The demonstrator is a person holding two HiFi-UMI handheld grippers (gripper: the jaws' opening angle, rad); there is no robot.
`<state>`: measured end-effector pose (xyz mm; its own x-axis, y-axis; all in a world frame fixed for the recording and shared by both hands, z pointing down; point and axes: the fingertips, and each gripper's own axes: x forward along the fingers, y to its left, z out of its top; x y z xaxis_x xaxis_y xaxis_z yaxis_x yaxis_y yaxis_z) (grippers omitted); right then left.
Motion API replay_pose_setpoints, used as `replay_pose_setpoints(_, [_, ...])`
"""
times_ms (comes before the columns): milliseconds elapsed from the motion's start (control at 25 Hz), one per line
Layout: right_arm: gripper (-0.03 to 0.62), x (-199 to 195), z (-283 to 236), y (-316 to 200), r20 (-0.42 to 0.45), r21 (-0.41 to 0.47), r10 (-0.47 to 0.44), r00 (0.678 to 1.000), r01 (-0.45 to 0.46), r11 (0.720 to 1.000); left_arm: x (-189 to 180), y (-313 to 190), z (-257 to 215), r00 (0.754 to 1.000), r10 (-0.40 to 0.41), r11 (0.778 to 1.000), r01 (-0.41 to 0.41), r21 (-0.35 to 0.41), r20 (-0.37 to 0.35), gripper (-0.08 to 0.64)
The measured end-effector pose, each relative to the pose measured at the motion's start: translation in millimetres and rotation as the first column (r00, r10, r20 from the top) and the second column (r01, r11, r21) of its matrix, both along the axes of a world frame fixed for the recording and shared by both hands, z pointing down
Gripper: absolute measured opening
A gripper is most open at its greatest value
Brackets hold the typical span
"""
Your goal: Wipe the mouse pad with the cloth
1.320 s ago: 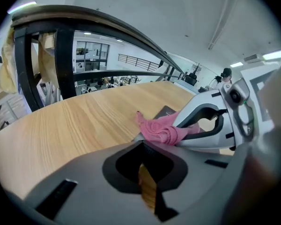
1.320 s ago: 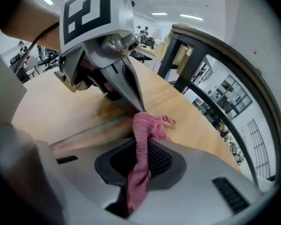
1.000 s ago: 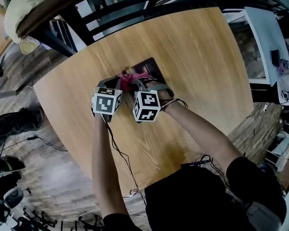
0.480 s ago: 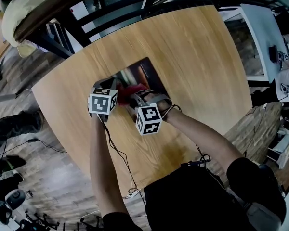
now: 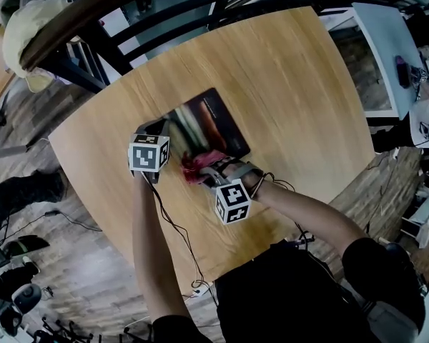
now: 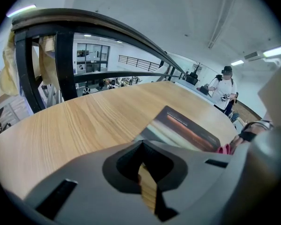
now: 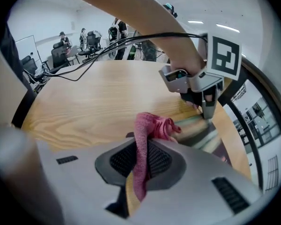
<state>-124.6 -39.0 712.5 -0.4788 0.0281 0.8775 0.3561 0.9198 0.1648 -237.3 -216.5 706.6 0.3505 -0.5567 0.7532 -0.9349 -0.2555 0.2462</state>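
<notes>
A dark mouse pad (image 5: 207,123) with a printed picture lies on the round wooden table (image 5: 286,84). My left gripper (image 5: 158,130) is shut with nothing between its jaws, its tip pressing down at the pad's left corner. The right gripper view shows that tip (image 7: 207,111) resting on the pad (image 7: 201,137). My right gripper (image 5: 204,170) is shut on a pink cloth (image 5: 195,163) at the pad's near edge. In the right gripper view the cloth (image 7: 152,125) bunches out of the jaws (image 7: 143,142). The left gripper view has the pad (image 6: 187,128) just beyond the shut jaws (image 6: 141,144).
A black railing (image 5: 164,6) runs behind the table's far edge. The table's near edge (image 5: 200,263) is close to the person's body. A black cable (image 5: 173,224) trails from the left gripper across the wood. People stand in the room's background.
The right gripper has dragged the cloth across the pad toward the person, from its far part to its near edge, uncovering the pad. The left gripper has stayed at the left corner.
</notes>
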Motion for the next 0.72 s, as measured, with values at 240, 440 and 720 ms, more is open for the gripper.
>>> replay_pose_setpoints(240, [0.055, 23.4, 2.3, 28.4, -0.027, -0.068, -0.037, 0.999, 0.035, 0.997, 0.5, 0.7, 1.0, 1.000, -0.001, 1.000, 0.001, -0.001, -0.002, 0.023])
replay_pose_setpoints(440, [0.055, 41.8, -0.3, 46.1, -0.041, -0.194, -0.035, 0.999, 0.026, 0.981, -0.9, 1.0, 0.4, 1.000, 0.000, 1.000, 0.000, 0.002, 0.003, 0.023])
replay_pose_setpoints(720, [0.055, 27.7, -60.2, -37.3, 0.105, -0.354, 0.272, 0.956, -0.220, 0.909, 0.1, -0.6, 0.3, 1.000, 0.006, 1.000, -0.006, 0.006, 0.007, 0.023])
